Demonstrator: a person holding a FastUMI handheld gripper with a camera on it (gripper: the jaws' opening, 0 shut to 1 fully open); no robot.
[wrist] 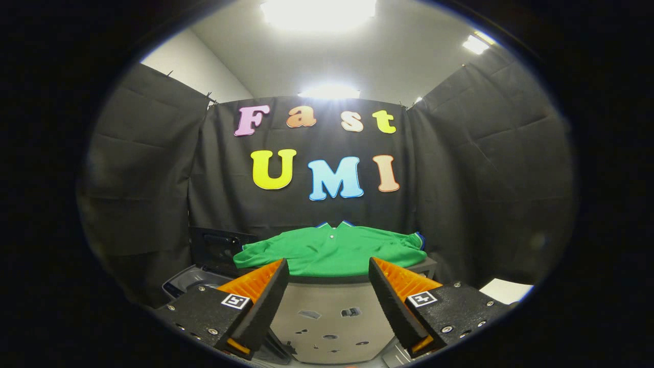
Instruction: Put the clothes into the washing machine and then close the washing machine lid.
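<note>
- Just beyond the fingertips: green shirt (pixel 332 250), spread flat on a dark-edged top (pixel 428 266), collar away from the gripper, one small button showing near the collar.
- Shirt looks like a polo: bright green, blue trim at collar and at the sleeve hem past the right-hand finger. Sleeves splayed to both sides, few wrinkles. Judgement: thin, limp fabric; it will drape and trail once lifted.
- Laid out flat like that, probably so a front edge or fold is easy to pinch from this side.
- Gripper (pixel 327 271): jaws wide open, nothing held. Orange-faced fingers (pixel 260 281) stand well apart, and the shirt's near edge sits in the gap between them but farther on, not touched.
- Aim reads level, pointed at the shirt's front hem. Judgement: approach stage, grasp not yet made.
- Below the shirt, between the fingers: pale front panel (pixel 327 312) with a few dark marks, nature unclear.
- Beyond the left-hand finger: dark raised lid (pixel 219 248) over a grey rim (pixel 189 281), likely the washer, standing open. Can't see inside.
- Past the right-hand finger: white flat thing (pixel 506 290), can't tell what.
- Risk: pinching one layer only, a sleeve dragging on the washer rim.
</note>
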